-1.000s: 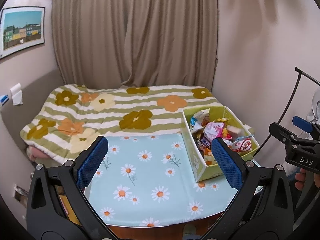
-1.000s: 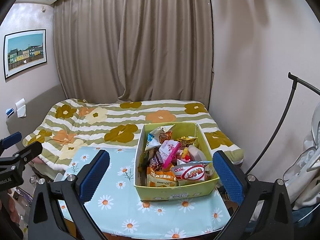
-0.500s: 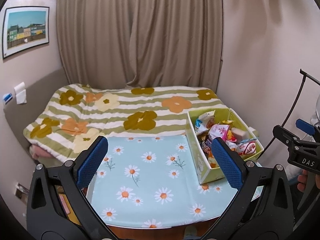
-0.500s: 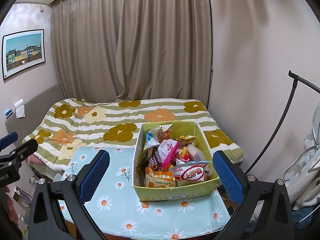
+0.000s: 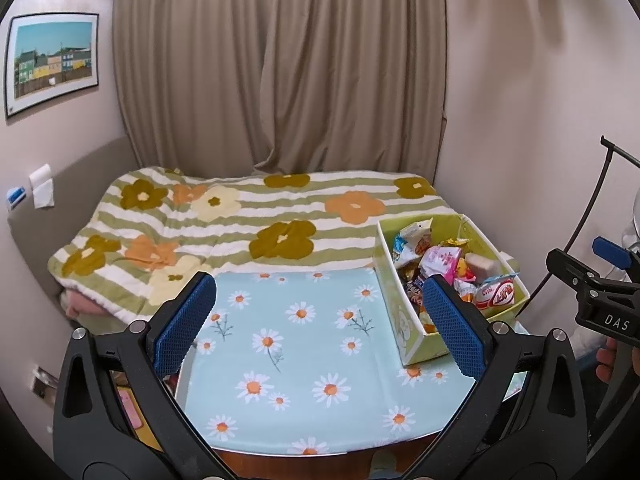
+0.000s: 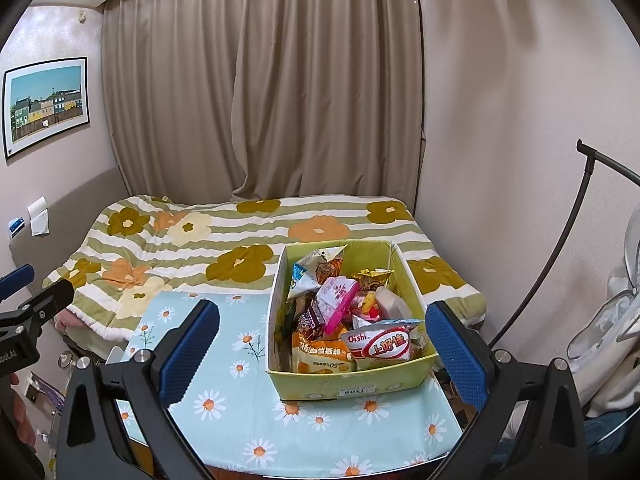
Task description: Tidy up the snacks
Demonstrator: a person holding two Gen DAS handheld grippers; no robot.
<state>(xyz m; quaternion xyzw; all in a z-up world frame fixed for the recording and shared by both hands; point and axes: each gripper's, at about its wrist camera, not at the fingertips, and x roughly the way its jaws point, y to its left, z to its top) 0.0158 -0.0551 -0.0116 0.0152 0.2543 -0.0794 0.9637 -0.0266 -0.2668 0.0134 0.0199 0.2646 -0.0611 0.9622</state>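
A yellow-green box (image 6: 352, 385) full of snack packets stands on a table with a daisy cloth (image 6: 240, 412). On top lie a white Oishi bag (image 6: 382, 345), a pink packet (image 6: 336, 296) and an orange bag (image 6: 322, 356). The box also shows in the left wrist view (image 5: 412, 336) at the table's right side. My right gripper (image 6: 322, 354) is open and empty, held above the table in front of the box. My left gripper (image 5: 318, 322) is open and empty over the cloth (image 5: 300, 360), left of the box.
A bed with a striped flower blanket (image 5: 248, 220) lies behind the table, with beige curtains (image 5: 280, 64) beyond. A black curved stand (image 6: 560, 248) rises at the right by the wall. The table's front edge (image 5: 320, 454) is close below me.
Both grippers have drifted slightly: the left view shifted so the box sits further right and lower. The right view is nearly the same. Both stay open.
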